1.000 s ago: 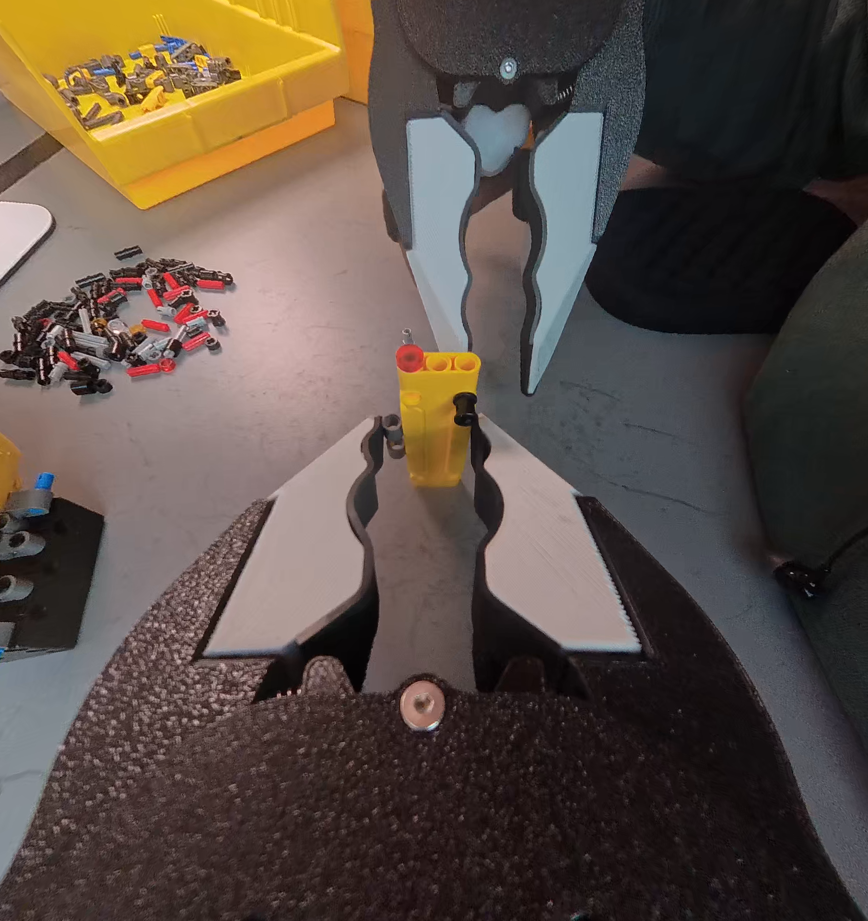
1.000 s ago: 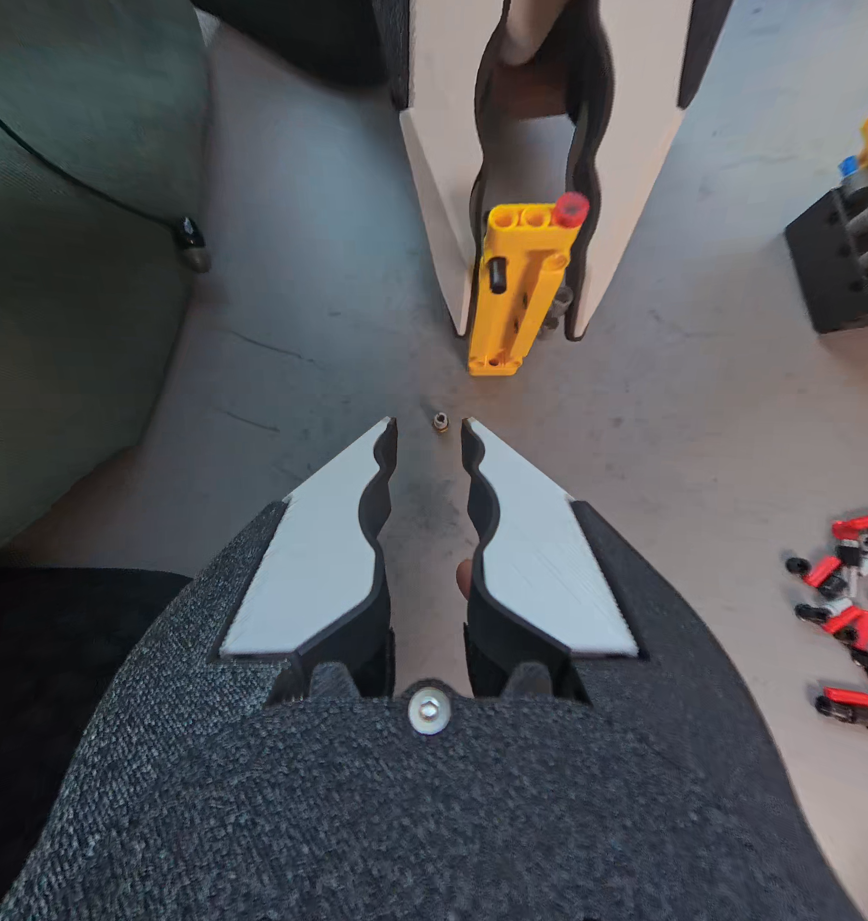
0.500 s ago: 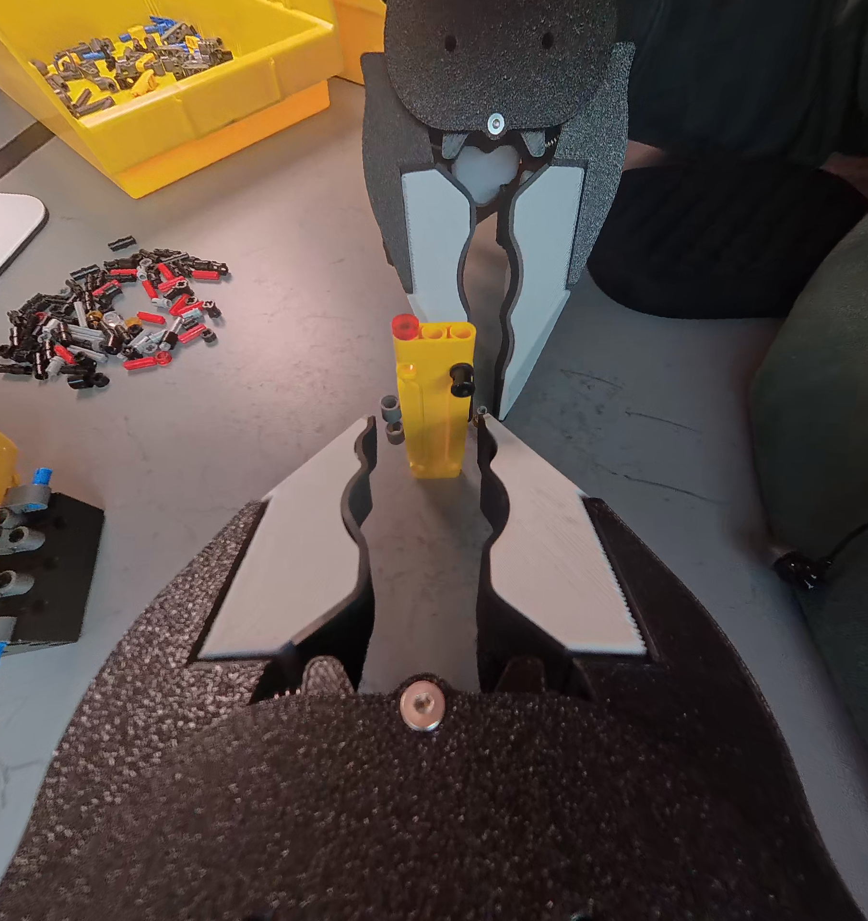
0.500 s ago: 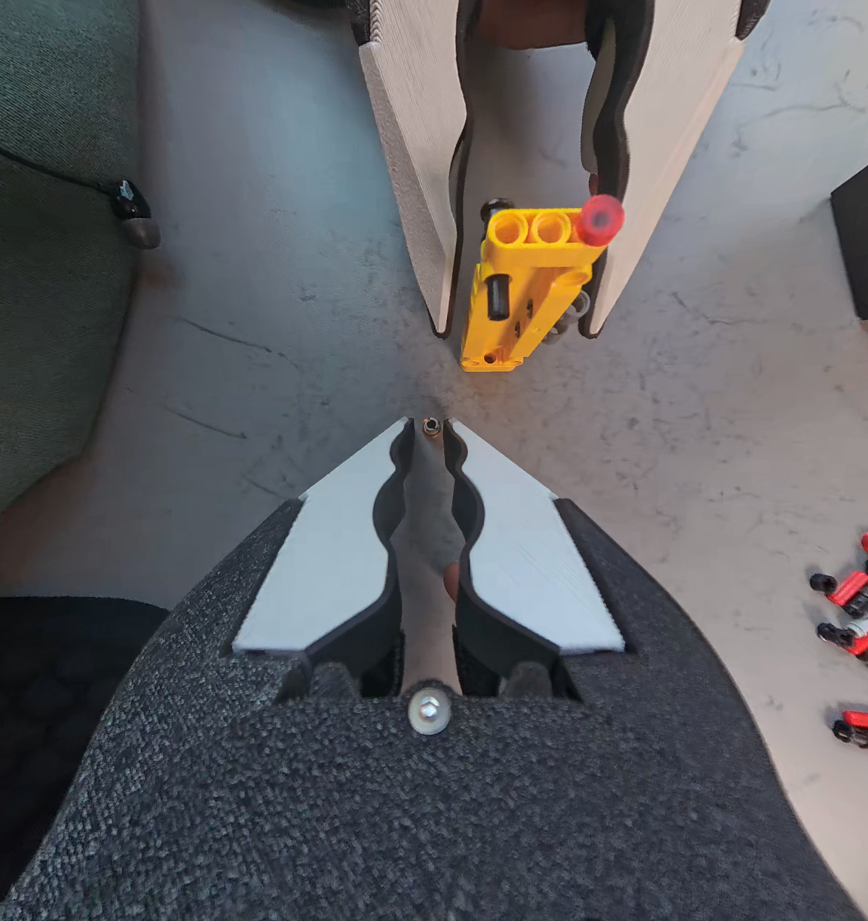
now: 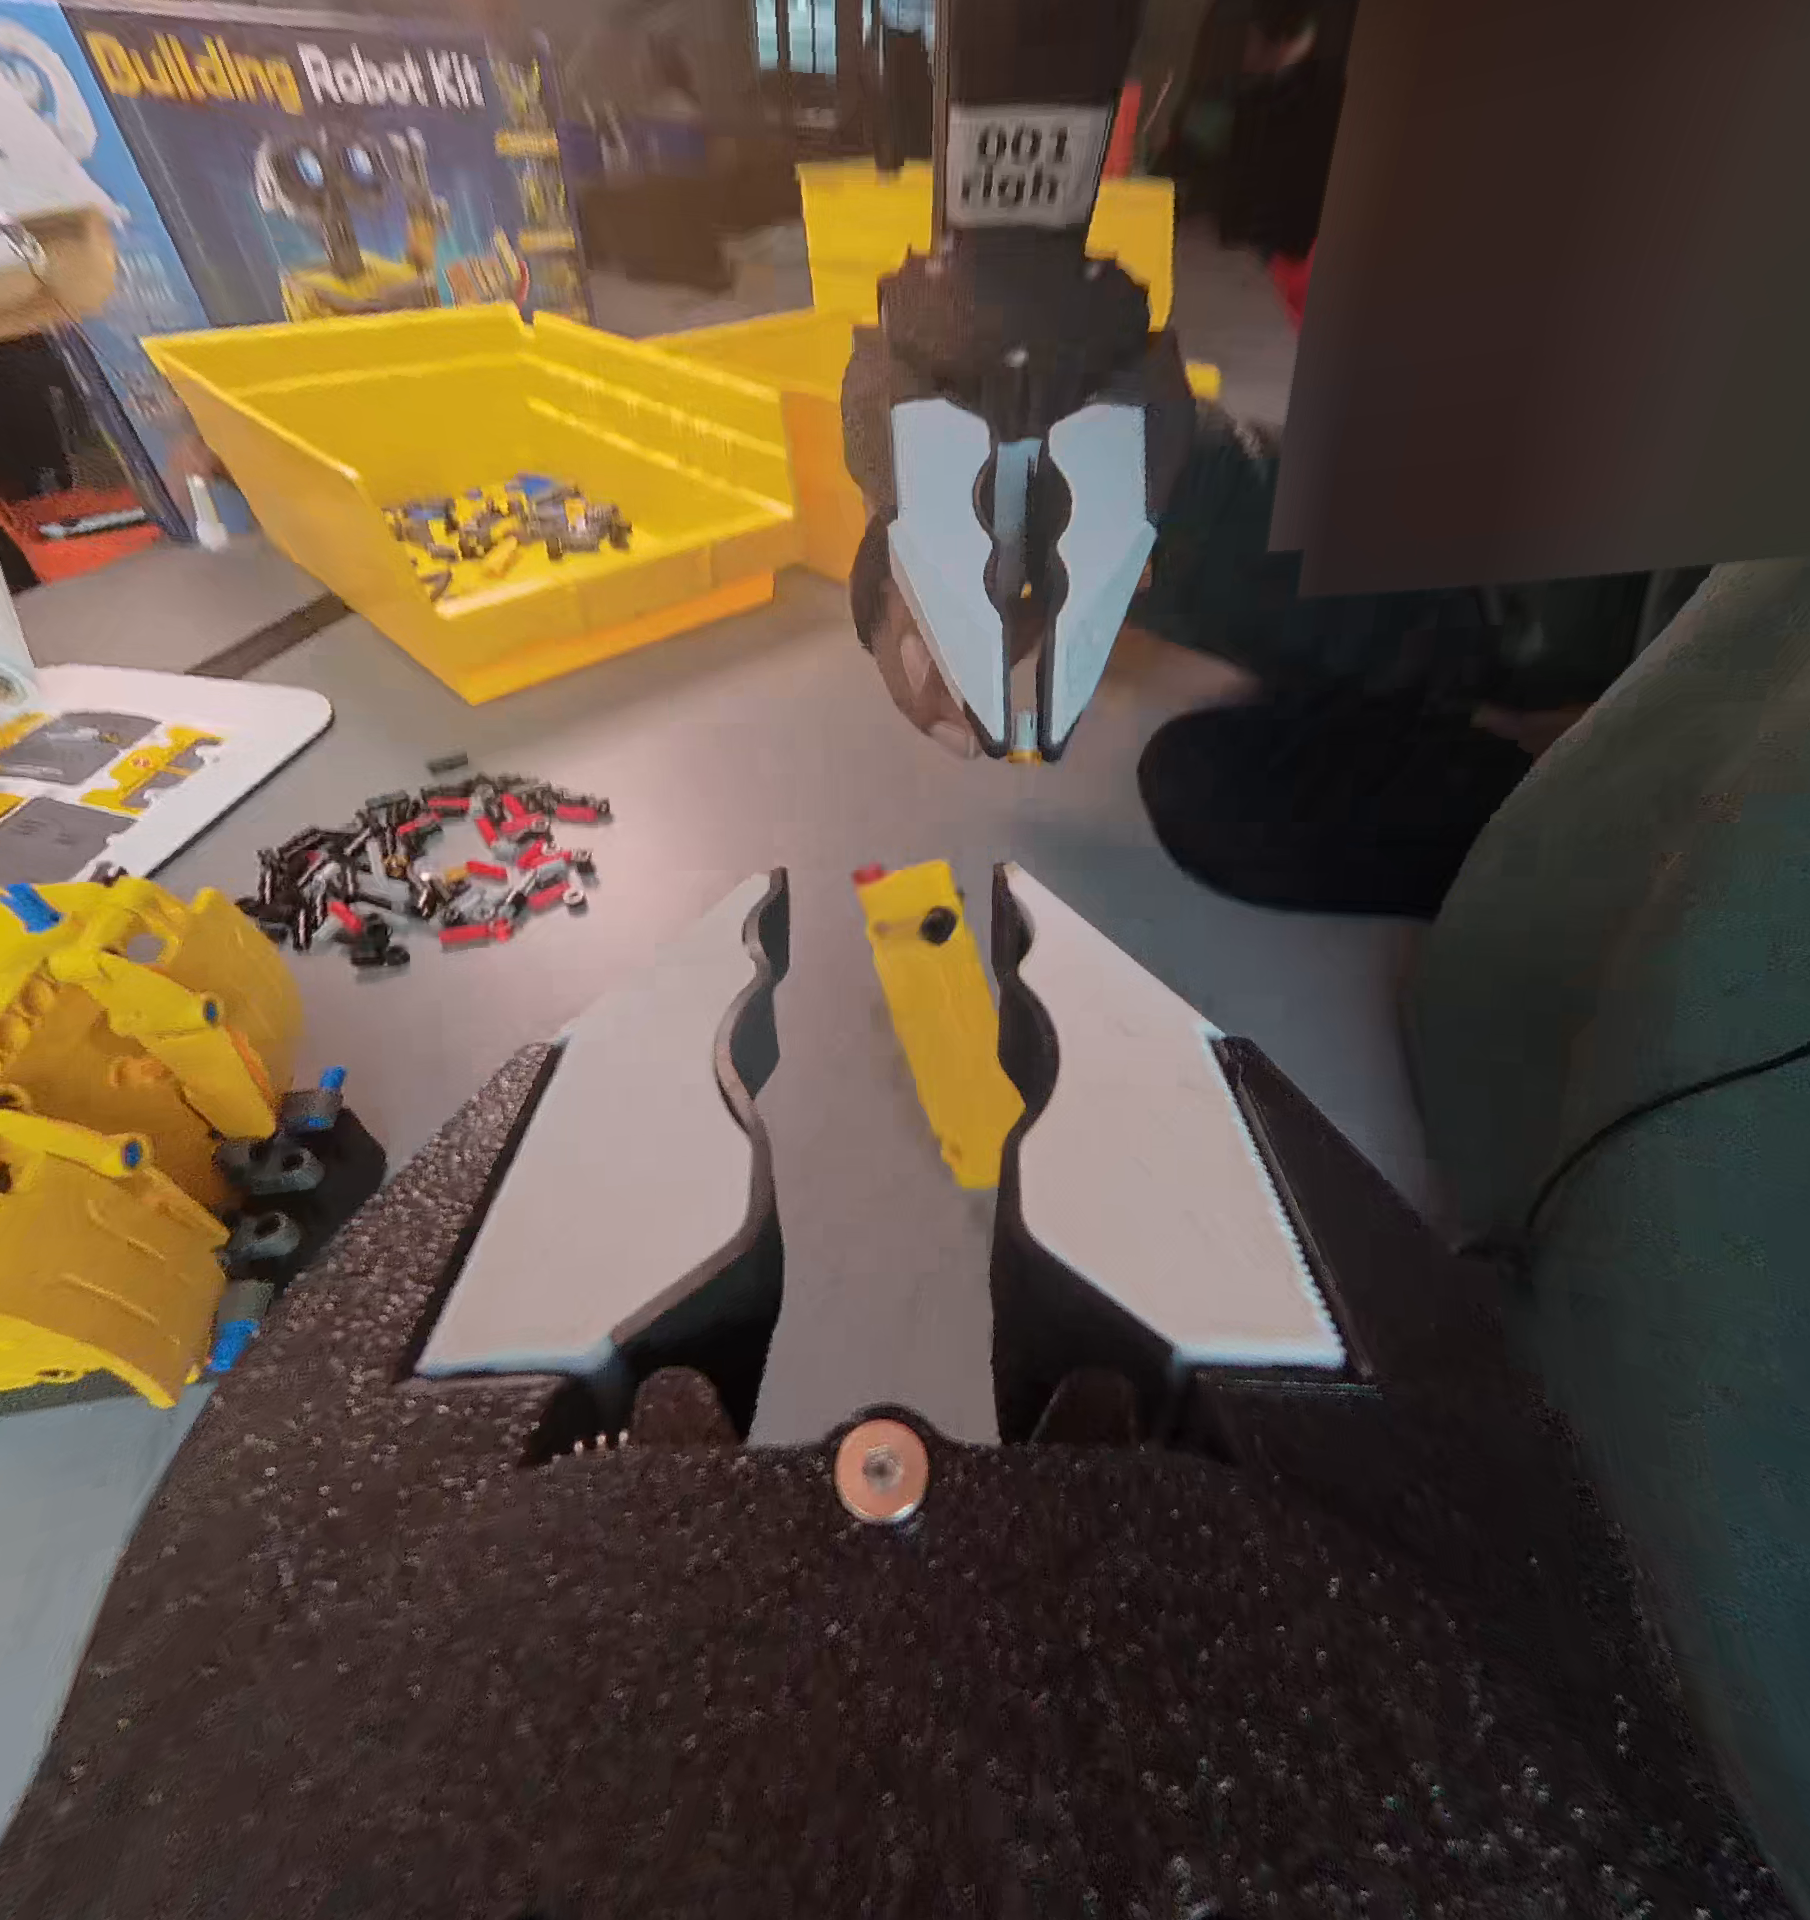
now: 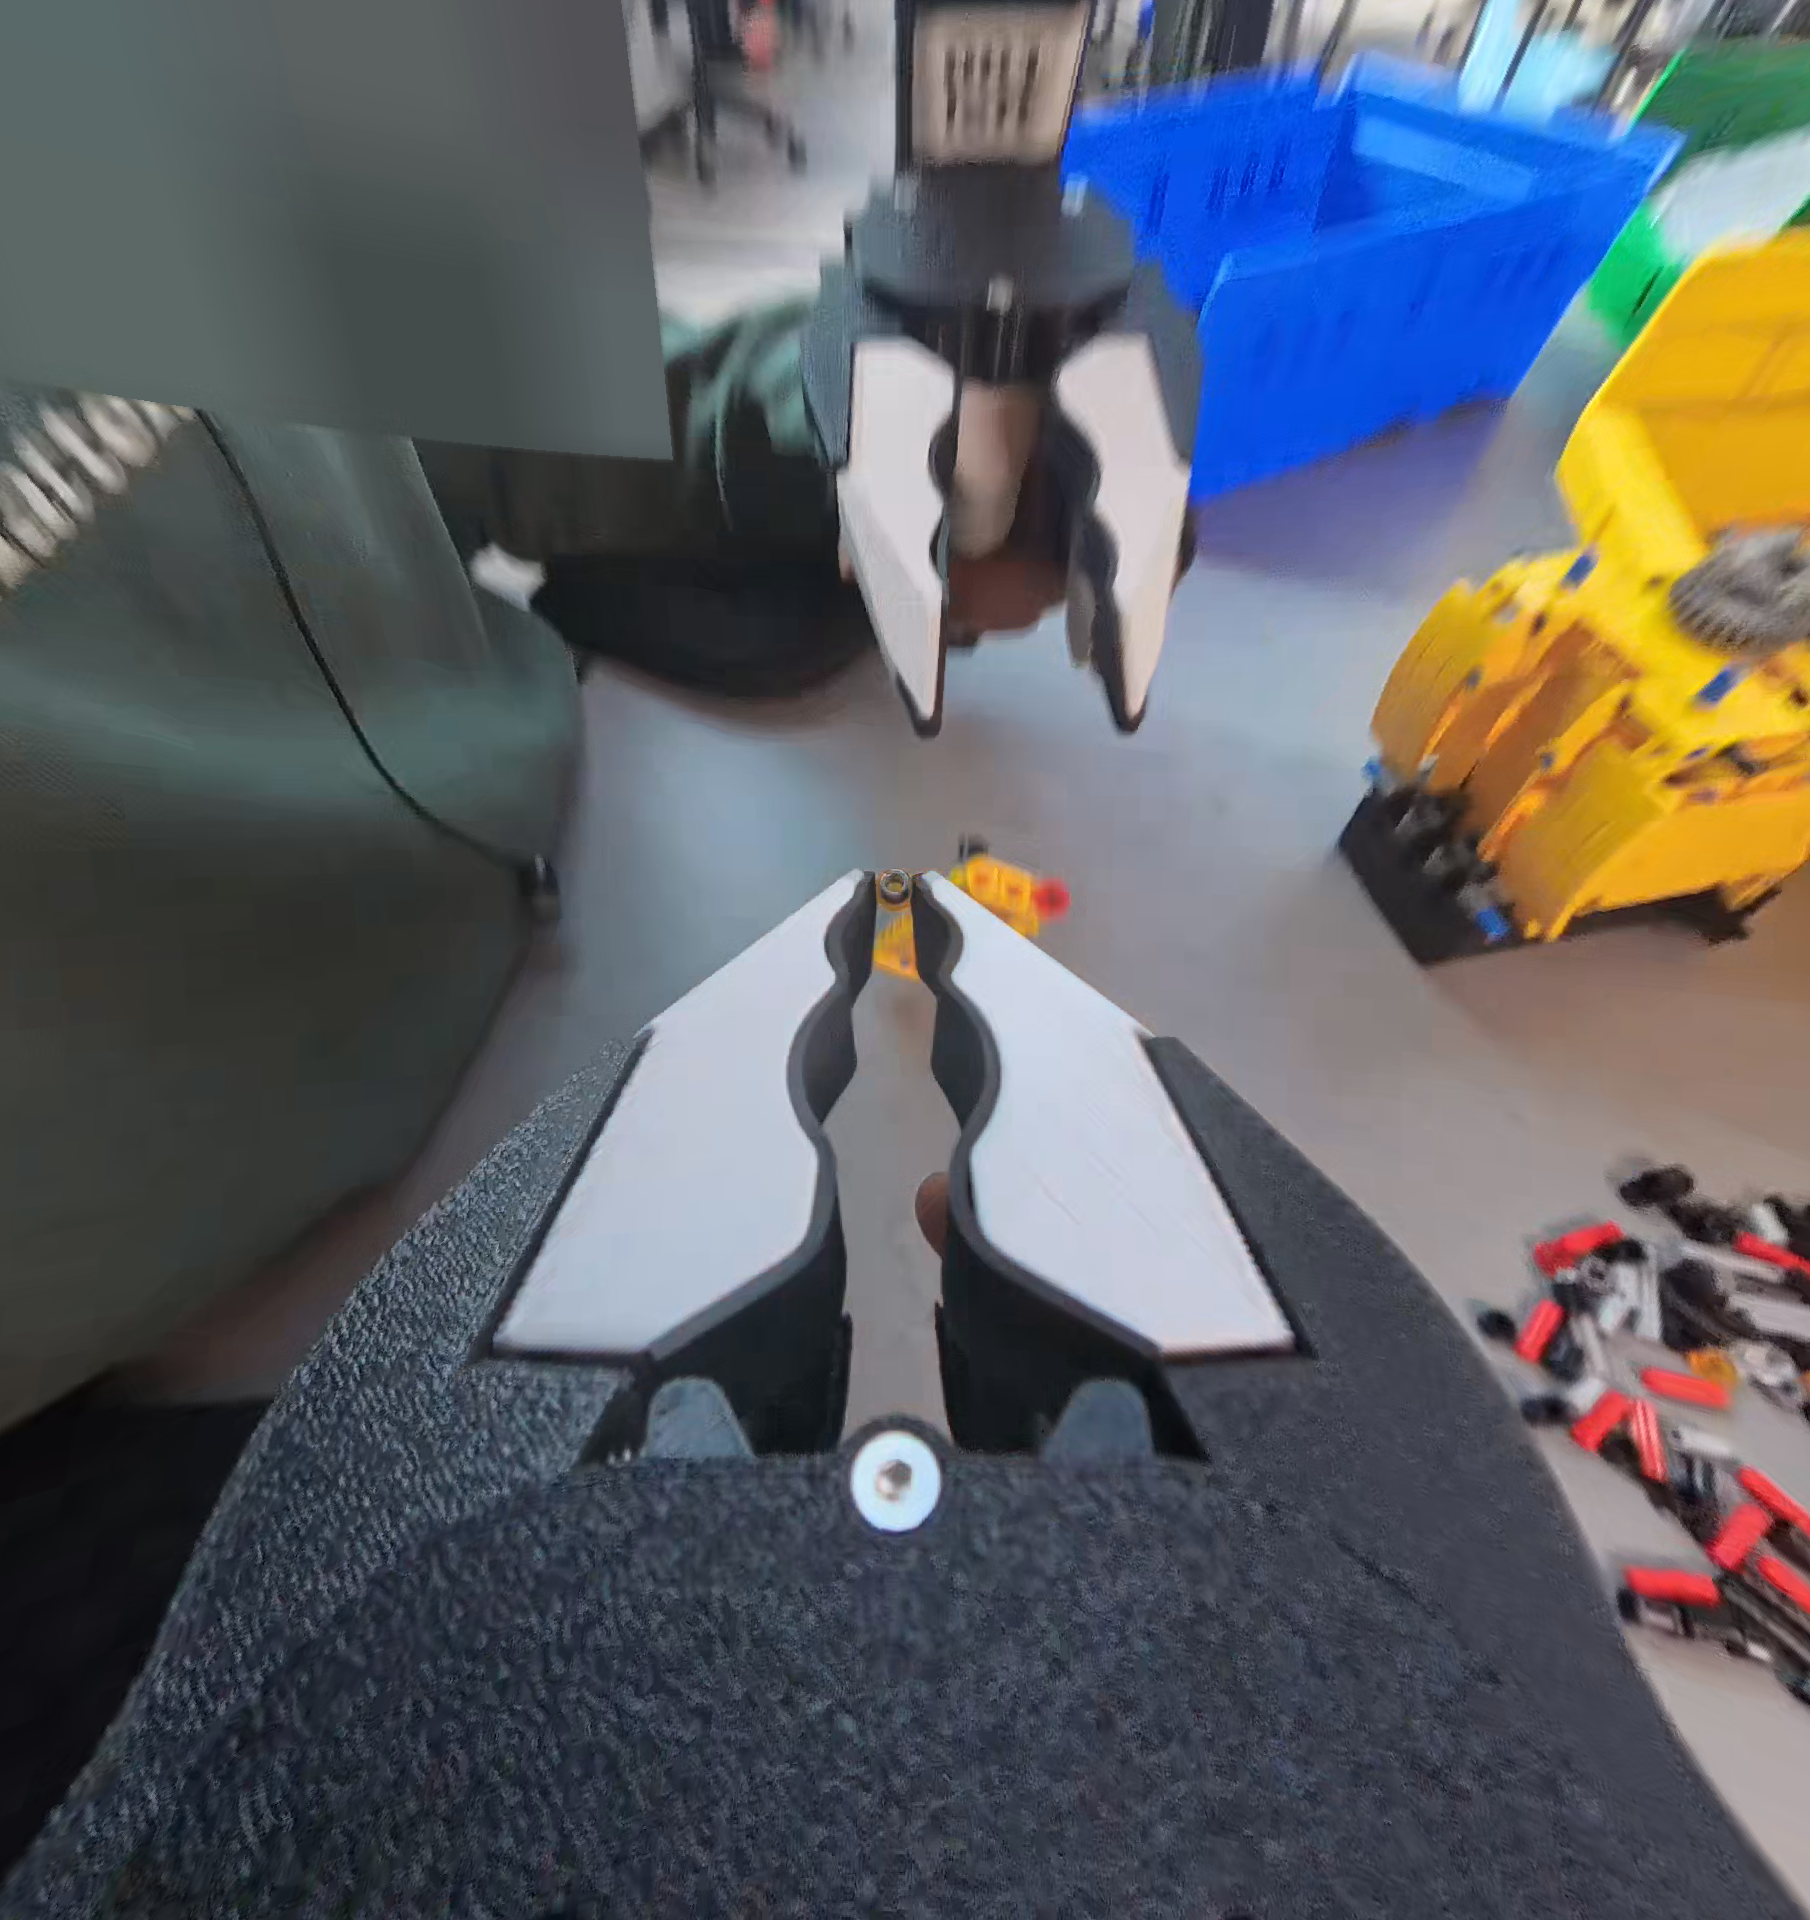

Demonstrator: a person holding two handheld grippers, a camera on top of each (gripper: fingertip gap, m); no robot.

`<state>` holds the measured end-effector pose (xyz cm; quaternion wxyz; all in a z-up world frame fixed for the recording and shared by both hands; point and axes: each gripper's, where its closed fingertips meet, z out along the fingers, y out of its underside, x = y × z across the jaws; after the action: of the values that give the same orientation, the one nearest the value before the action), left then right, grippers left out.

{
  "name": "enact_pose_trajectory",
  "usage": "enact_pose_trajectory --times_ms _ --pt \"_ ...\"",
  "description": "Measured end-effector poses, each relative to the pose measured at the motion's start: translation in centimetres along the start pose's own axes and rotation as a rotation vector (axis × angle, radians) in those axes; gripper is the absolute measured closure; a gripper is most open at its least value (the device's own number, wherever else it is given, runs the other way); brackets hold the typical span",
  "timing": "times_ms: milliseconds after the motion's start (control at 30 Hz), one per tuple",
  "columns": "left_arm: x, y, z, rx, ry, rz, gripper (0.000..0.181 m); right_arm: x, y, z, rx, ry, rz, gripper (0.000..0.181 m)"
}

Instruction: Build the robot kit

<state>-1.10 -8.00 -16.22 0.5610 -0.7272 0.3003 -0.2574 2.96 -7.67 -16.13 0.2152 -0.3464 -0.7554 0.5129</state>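
Right gripper pinches a small bushing at its tips. Left gripper is wide open, yellow beam lying between its fingers, against the right one. Align carefully before pressing.

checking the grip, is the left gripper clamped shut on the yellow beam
No, the left gripper is open, and the yellow beam lies on the table between its fingers.
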Motion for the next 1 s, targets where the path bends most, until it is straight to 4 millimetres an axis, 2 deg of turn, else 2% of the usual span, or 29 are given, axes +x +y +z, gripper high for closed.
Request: enact_pose_trajectory --times_ms 67,133,367,500,600,733,900,1000 --pt "0.6 -2.0 -0.6 0.121 0.053 -0.066 0.144 0.4 -3.9 -1.6 0.234 0.005 0.035 0.175" --pt "0.9 -2.7 -0.7 0.168 0.091 -0.108 0.145 0.8 -5.7 -2.1 0.358 0.024 0.051 0.175" --pt "1.4 -1.4 0.2 0.088 0.089 -0.093 0.149 0.6 -5.8 -1.1 0.335 0.064 0.022 0.175" --pt "3.0 -2.8 0.7 0.172 0.172 -0.15 0.154 0.0 -6.6 -0.5 0.415 0.033 0.061 0.175" --pt "3.9 -5.0 0.0 0.307 0.309 -0.311 0.158 -0.1 -6.5 0.4 0.433 0.046 0.045 0.175" --pt "3.3 -5.8 -0.9 0.38 0.399 -0.493 0.165 0.1 -6.5 0.5 0.436 0.097 -0.004 0.175" --pt "2.5 -5.5 -0.8 0.37 0.383 -0.558 0.169 0.7 -5.9 0.9 0.384 0.183 -0.1 0.175" --pt "2.2 -5.7 -1.4 0.398 0.388 -0.569 0.178 1.4 -5.1 1.2 0.315 0.249 -0.159 0.175"
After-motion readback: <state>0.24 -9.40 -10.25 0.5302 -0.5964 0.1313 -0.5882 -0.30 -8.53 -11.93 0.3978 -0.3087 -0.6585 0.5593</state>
